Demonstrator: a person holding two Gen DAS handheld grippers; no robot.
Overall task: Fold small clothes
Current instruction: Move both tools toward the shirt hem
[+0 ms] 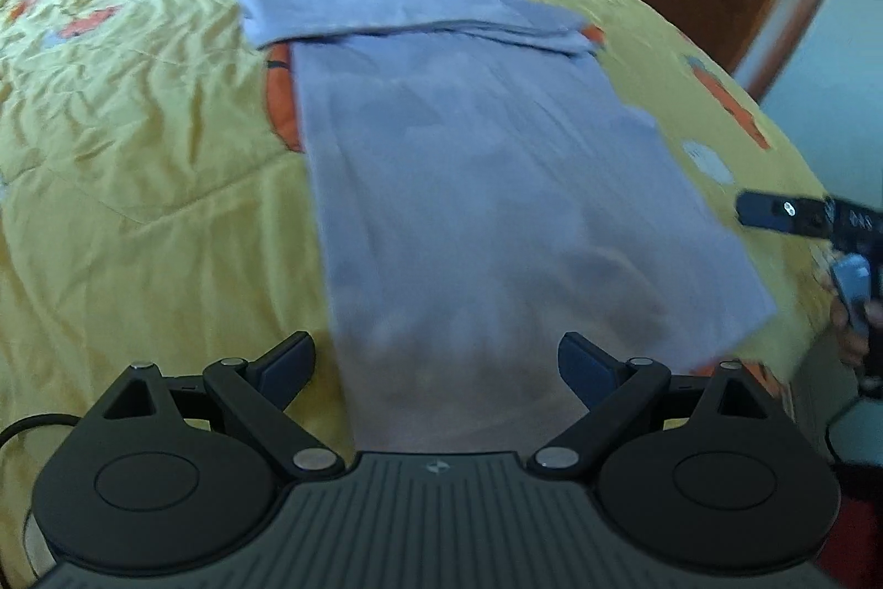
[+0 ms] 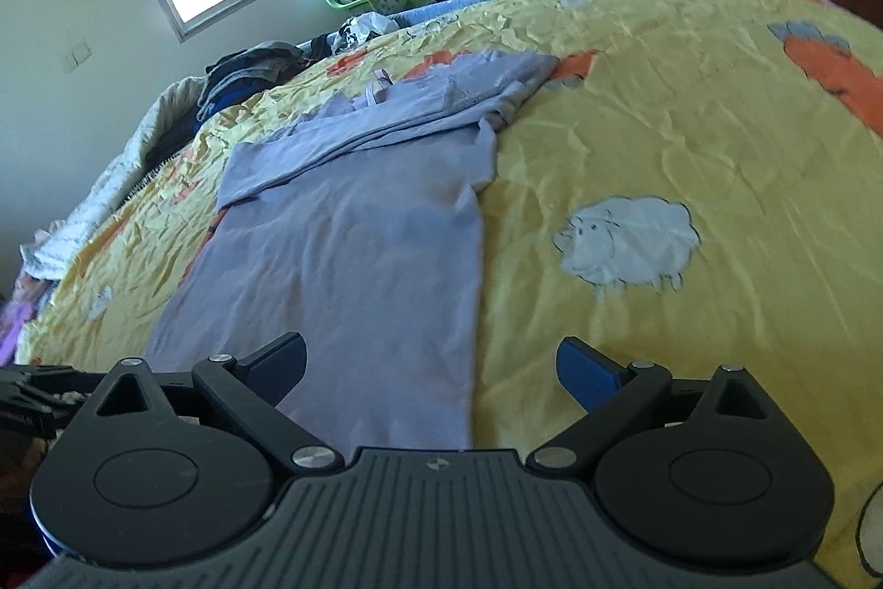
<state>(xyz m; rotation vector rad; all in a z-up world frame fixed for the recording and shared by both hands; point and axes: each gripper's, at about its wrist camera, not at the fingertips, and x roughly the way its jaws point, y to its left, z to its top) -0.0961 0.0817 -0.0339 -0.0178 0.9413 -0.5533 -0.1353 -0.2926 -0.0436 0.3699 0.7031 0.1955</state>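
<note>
1 lilac shirt [image 1: 496,180] on quilt [image 1: 138,147]; 2 grippers, left [image 1: 436,368] & right [image 2: 430,368], both spread wide

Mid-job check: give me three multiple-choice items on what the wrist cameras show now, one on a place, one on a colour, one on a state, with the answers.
1. Where does the shirt lie?
A. on the yellow bedspread
B. on the floor
C. on a hanger

2. What colour is the shirt?
A. red
B. pale purple-grey
C. green

3. How do the jaws of the left gripper and the right gripper stand?
A. both shut on cloth
B. only the left one open
C. both open, holding nothing

Answers:
1 A: the garment is spread flat on the quilted yellow cover, with its sleeves folded across the top.
2 B: it shows as pale purple-grey in both views.
3 C: each wrist view shows its fingers wide apart with no cloth between them.
</note>
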